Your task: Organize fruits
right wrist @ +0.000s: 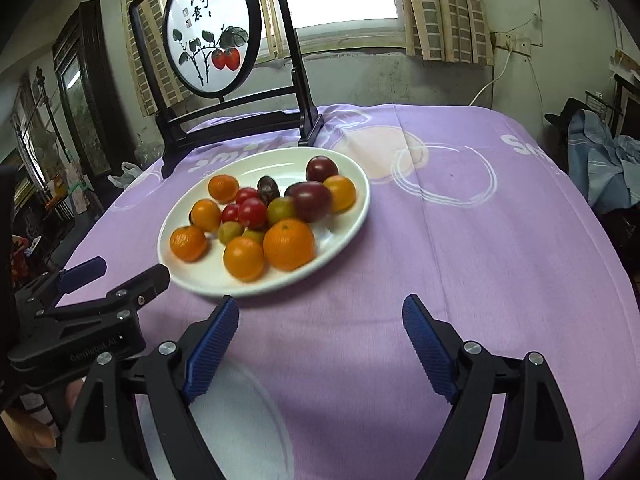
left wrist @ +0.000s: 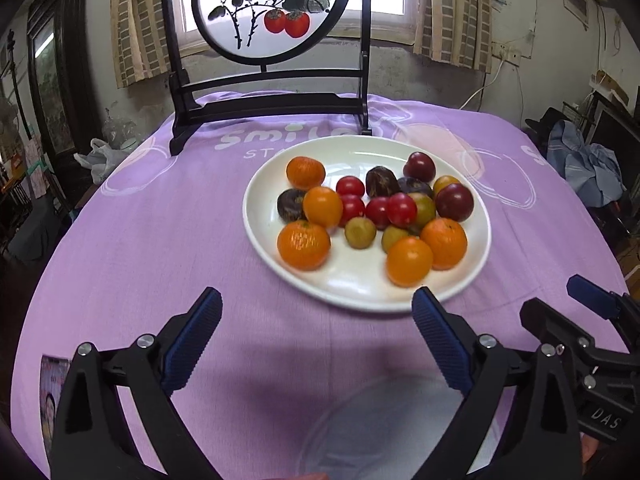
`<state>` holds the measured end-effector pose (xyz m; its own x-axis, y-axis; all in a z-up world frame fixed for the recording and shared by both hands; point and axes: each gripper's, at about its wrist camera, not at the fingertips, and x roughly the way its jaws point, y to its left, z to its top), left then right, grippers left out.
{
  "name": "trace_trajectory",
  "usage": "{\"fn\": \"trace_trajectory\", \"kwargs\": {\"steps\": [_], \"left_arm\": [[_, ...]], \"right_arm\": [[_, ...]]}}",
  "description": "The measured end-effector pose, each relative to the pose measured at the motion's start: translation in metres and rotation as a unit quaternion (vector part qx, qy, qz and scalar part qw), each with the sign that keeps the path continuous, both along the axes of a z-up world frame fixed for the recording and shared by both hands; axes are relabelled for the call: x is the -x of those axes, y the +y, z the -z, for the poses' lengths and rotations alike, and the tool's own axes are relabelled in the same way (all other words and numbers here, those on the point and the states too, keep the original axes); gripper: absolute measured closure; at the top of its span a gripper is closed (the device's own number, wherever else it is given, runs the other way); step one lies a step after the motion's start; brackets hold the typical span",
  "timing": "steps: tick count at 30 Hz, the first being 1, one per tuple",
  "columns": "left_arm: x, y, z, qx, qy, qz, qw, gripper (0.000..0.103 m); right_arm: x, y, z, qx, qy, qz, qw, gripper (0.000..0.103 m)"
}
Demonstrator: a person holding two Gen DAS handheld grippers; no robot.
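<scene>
Across the whole table, a purple cloth (left wrist: 168,248) with white lettering. At the far edge, a dark wooden stand with a round painted screen (left wrist: 272,12). Nearer, a white plate (left wrist: 360,288), mixed fruit heaped in its middle: mandarins (left wrist: 304,245), small red tomatoes (left wrist: 401,209), dark plums (left wrist: 454,202), green-yellow fruits (left wrist: 360,233), a few brown-black ones (left wrist: 382,182). All of it together on that one plate, unsorted by kind, touching and leaning on one another. Closest to the cameras, a pale translucent dish or lid (right wrist: 248,412) on the cloth, apparently empty, exact form hard to tell.

Could fit a stage with sorting ahead, or one where gathering everything onto one plate was the aim; not settled by these views.

Risks from here: round fruit packed tight, so a nudge to one likely to send neighbours rolling, perhaps over the shallow rim and off across the cloth. Soft tomatoes liable to split under a hard squeeze. Smooth plums and mandarins apt to slip from ridged pads if caught off-centre. Plate free to slide on loose cloth if pushed at its edge.

Left gripper (left wrist: 316,312): fingers spread wide, nothing between them, hovering just short of the plate's near rim, touching nothing. Right gripper (right wrist: 320,320): likewise spread wide and empty, over bare cloth to the right of the plate, its left finger close to the rim.
</scene>
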<state>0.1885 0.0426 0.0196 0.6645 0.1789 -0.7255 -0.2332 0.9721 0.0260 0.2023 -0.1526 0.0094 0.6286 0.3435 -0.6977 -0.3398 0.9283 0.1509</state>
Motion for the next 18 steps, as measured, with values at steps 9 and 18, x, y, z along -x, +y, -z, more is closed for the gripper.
{"fn": "trace_trajectory", "kwargs": {"steps": [9, 18], "left_arm": [[0.042, -0.01, 0.002, 0.01, -0.003, 0.015, 0.9998, 0.009], [0.065, -0.019, 0.018, 0.012, 0.019, 0.026, 0.9994, 0.008]], "right_arm": [[0.046, -0.002, 0.005, 0.025, -0.021, -0.015, 0.999, 0.018], [0.058, 0.002, 0.029, 0.048, 0.019, -0.029, 0.998, 0.018]]}}
